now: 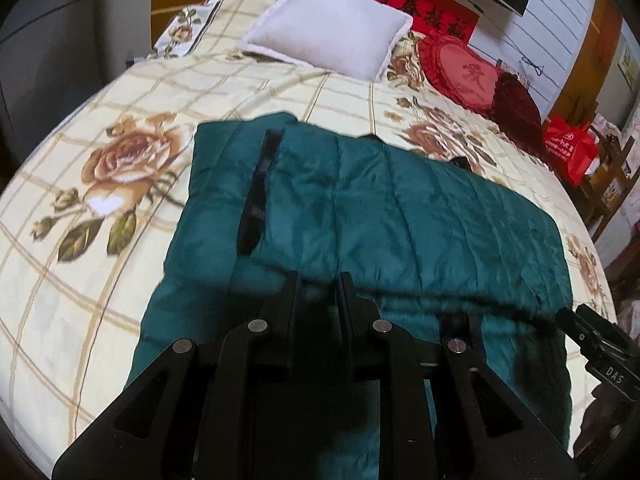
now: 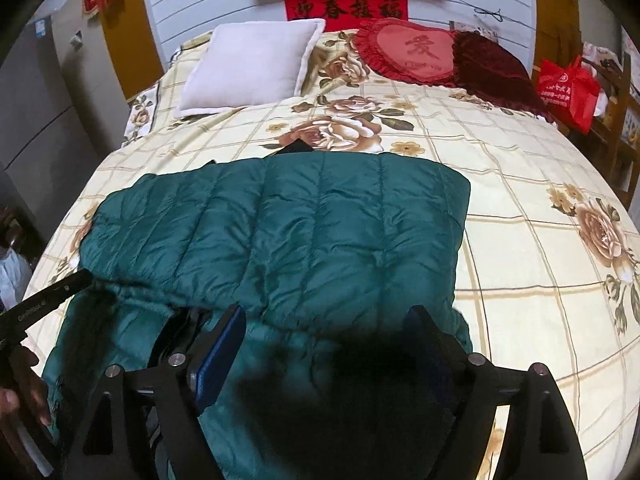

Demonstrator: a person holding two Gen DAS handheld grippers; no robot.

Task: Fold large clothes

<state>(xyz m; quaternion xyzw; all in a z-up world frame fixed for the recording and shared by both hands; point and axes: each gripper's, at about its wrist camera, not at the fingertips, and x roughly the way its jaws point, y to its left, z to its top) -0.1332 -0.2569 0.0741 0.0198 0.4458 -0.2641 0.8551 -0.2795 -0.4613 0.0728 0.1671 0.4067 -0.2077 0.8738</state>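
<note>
Black plastic fingers of the left gripper occupy the near edge of the left wrist view. They stand pressed close together, with only a narrow gap between the tips, directly above the near fold of the jacket; the view does not show fabric caught between them. The right gripper stands spread wide over the same near fold, and nothing lies between its blue-lined fingers. A hand grips the left tool at the left edge of the right wrist view.

The green quilted jacket lies in the middle of the bed, folded into a broad rectangular block with its long side running left to right. A lower layer of the jacket extends toward the near edge, under both tools. A black strap runs near to far across the left part of the jacket.

The bed carries a cream cover with a checked pattern and brown roses. At the far end, a white pillow lies on the left. A red heart-shaped cushion lies to the right of it, touching a dark red cushion further right. A red bag stands beside the bed at the far right. A red banner hangs on the far wall.
</note>
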